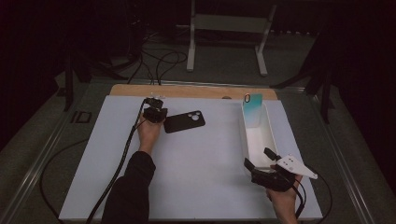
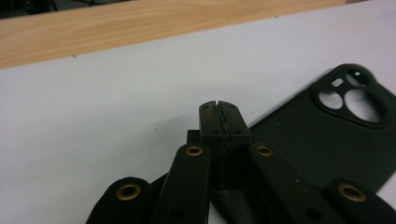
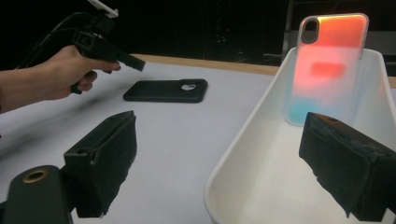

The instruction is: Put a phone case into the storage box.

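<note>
Right gripper view: right gripper (image 3: 219, 168) waits with jaws wide apart at the white bin's (image 3: 243, 140) near end; a gradient phone case (image 3: 327, 70) leans against its far wall.

Farther off, by the mat's far edge, the left gripper (image 2: 219, 116) has pinched together at the black phone case's (image 2: 322, 149) end; the left gripper view suggests its tips meet just off the rim. The grab likely needs redoing before the lift.

Black phone case (image 1: 184, 122), iridescent teal-pink case (image 1: 252, 110), white bin (image 1: 270, 135), white mat (image 1: 196, 158)
</note>
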A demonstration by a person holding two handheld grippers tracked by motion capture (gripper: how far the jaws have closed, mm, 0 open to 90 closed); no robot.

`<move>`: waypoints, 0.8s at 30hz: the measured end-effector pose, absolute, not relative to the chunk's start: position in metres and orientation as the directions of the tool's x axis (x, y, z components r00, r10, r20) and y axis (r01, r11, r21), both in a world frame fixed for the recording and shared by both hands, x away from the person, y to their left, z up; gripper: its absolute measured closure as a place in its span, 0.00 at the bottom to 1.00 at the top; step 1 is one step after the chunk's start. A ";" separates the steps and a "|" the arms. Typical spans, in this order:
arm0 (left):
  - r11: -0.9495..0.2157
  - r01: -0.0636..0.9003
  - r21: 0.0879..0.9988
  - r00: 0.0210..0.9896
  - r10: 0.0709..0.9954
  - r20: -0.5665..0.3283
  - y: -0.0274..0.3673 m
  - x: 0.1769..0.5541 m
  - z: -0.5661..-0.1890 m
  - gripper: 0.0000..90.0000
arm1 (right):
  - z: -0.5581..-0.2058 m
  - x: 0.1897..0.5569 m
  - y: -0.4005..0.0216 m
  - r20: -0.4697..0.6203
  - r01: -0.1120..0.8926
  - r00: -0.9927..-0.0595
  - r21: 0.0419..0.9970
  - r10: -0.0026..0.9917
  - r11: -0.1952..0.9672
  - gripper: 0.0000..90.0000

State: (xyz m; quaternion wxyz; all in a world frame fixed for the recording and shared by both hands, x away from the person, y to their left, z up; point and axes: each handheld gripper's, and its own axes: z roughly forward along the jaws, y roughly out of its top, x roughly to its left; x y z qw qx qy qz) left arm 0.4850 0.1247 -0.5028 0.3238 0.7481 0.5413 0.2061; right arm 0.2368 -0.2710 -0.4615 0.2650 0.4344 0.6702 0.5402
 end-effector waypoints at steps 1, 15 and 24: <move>-0.204 0.684 0.700 0.324 0.945 -0.041 0.124 0.487 -0.505 1.00 | -0.462 0.237 -0.271 0.118 0.296 -0.482 0.954 0.868 0.035 0.13; -0.242 0.712 0.659 0.352 0.935 -0.037 0.111 0.502 -0.517 1.00 | -0.462 0.238 -0.273 0.130 0.303 -0.484 0.953 0.865 0.027 0.13; -0.283 0.699 0.656 0.393 0.919 -0.021 0.088 0.507 -0.515 1.00 | -0.462 0.238 -0.273 0.134 0.305 -0.482 0.952 0.866 0.022 0.13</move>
